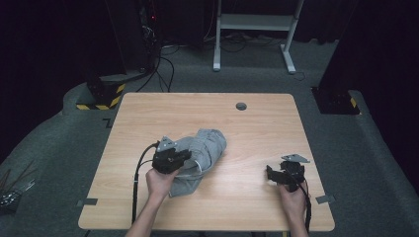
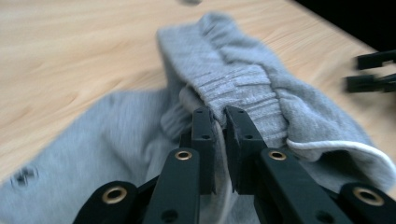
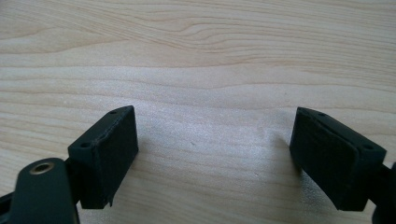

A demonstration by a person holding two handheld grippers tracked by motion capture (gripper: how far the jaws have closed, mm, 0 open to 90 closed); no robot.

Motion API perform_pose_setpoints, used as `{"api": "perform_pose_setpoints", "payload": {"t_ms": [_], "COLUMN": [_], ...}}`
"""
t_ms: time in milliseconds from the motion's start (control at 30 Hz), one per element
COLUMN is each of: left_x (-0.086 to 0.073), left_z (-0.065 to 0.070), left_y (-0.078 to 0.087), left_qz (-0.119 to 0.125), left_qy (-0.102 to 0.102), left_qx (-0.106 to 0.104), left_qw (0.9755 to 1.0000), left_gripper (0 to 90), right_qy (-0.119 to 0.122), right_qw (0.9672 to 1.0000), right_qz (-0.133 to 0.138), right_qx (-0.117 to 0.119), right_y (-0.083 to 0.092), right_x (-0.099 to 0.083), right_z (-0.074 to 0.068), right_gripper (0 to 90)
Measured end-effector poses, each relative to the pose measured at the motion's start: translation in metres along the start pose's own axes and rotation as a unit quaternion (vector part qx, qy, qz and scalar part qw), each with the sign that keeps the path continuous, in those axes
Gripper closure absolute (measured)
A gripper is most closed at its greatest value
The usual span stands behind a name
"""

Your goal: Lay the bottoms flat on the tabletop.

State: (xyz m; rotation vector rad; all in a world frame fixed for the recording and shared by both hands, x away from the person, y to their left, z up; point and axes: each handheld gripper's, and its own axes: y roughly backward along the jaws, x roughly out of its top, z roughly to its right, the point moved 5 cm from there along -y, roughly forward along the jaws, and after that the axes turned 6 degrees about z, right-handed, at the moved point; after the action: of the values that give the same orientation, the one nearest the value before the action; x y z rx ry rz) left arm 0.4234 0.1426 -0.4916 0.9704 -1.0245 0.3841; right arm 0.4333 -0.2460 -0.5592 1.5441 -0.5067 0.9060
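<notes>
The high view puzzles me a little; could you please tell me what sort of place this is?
Probably a recording lab: a lone wooden table amid dark curtains, hazard-striped stand bases, and loose cables on grey carpet.

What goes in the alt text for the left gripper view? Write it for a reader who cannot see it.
The left tongs are shut on a ribbed fold of grey sweatpants bunched on a light wooden table. A white drawstring loops along the cloth at right, and the other tongs show blurred at the far right edge.
</notes>
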Motion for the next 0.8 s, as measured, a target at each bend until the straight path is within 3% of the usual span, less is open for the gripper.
{"api": "perform_pose_setpoints", "payload": {"t_ms": [133,300,333,600,800], "left_x": [-0.022,-0.027,-0.025,-0.033,-0.042], "left_z": [-0.02,-0.026,-0.023,-0.009,0.012], "left_y": [-0.017,-0.018,-0.014,0.009,0.031], "left_qz": [-0.052,-0.053,-0.05,-0.032,-0.014], "left_qy": [-0.006,-0.006,-0.021,-0.033,-0.059], "left_qx": [0.038,0.051,0.06,0.076,0.065], "left_qw": [0.9979,0.9973,0.9967,0.996,0.996], "left_gripper": [81.2,79.1,76.3,49.9,41.7], "right_qy": [0.0,0.0,0.0,0.0,0.0], "right_qw": [1.0,1.0,1.0,1.0,1.0], "right_qz": [0.0,0.0,0.0,0.0,0.0], "right_qx": [0.0,0.0,0.0,0.0,0.0], "right_y": [0.0,0.0,0.0,0.0,0.0], "right_x": [0.0,0.0,0.0,0.0,0.0], "right_z": [0.0,0.0,0.0,0.0,0.0], "right_gripper": [15.3,15.3,15.3,15.3,15.3]}}
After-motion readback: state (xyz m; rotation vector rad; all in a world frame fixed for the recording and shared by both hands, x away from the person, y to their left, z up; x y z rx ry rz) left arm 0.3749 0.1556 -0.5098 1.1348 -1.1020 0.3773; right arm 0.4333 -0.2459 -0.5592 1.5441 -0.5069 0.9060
